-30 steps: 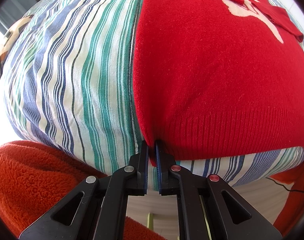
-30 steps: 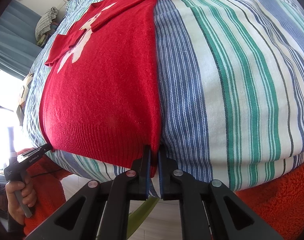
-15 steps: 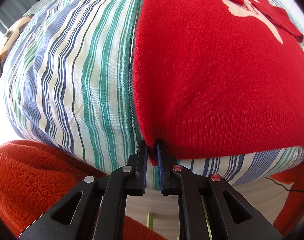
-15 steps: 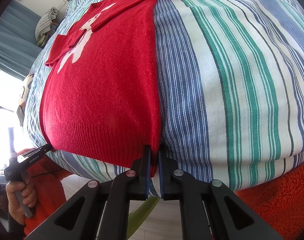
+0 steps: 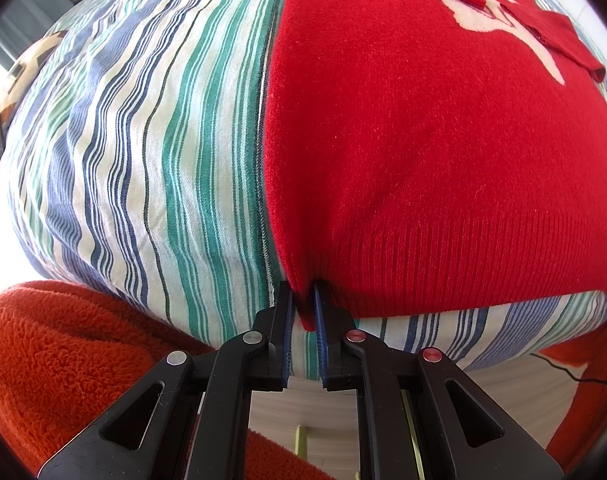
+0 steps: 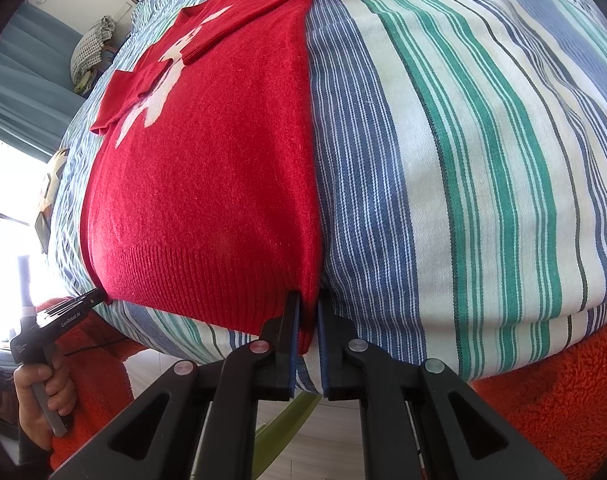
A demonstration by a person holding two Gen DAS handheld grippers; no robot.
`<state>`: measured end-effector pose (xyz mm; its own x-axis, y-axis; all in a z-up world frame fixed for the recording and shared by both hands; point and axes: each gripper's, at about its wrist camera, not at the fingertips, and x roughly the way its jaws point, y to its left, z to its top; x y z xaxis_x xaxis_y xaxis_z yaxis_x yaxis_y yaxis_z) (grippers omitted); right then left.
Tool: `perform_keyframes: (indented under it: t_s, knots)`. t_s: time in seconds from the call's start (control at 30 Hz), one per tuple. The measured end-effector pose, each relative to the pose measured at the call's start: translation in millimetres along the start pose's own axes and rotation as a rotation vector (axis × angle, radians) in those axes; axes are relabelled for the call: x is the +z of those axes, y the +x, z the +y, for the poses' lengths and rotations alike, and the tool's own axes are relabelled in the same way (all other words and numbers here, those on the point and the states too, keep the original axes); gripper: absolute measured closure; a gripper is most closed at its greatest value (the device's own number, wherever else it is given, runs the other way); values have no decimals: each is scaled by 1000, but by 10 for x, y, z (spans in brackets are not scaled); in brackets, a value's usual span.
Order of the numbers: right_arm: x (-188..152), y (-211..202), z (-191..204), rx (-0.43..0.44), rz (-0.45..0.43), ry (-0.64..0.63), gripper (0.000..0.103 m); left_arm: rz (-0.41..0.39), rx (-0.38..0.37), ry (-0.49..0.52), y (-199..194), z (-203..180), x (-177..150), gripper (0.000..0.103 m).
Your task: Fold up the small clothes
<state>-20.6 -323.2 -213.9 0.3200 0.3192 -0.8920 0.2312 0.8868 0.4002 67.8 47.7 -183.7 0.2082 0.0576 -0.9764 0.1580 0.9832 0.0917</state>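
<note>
A small red knit sweater (image 5: 423, 152) with a white figure lies flat on a striped bed cover, sleeves folded across its upper part. My left gripper (image 5: 303, 300) is shut on the sweater's near left hem corner. In the right wrist view the sweater (image 6: 207, 184) fills the left half, and my right gripper (image 6: 308, 304) is shut on its near right hem corner. The left gripper (image 6: 97, 298) also shows there, pinching the far hem corner, held by a hand.
The striped blue, green and white bed cover (image 5: 151, 168) spreads to the left and also to the right (image 6: 483, 160). An orange fleece blanket (image 5: 63, 368) hangs below the bed edge. Curtains and a bundle (image 6: 87, 52) stand at the far end.
</note>
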Motion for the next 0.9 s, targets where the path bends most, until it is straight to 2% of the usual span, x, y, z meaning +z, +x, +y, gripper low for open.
perform_keyframes:
  t_s: [0.63,0.7,0.77,0.9]
  knots:
    - [3,1,-6,1,0,0,91,2,3,-1,-6,8,-32,84]
    - [4,1,-9,2,1,1,91,1,21,-2,-17,4,-34,75]
    - [-2,-5,-15,5,1,3,90,-1,50,-9,-27,35,-50,58]
    - [-22,-32,-9,21,6,19,84,1,12,-48,-93,153,-94,56]
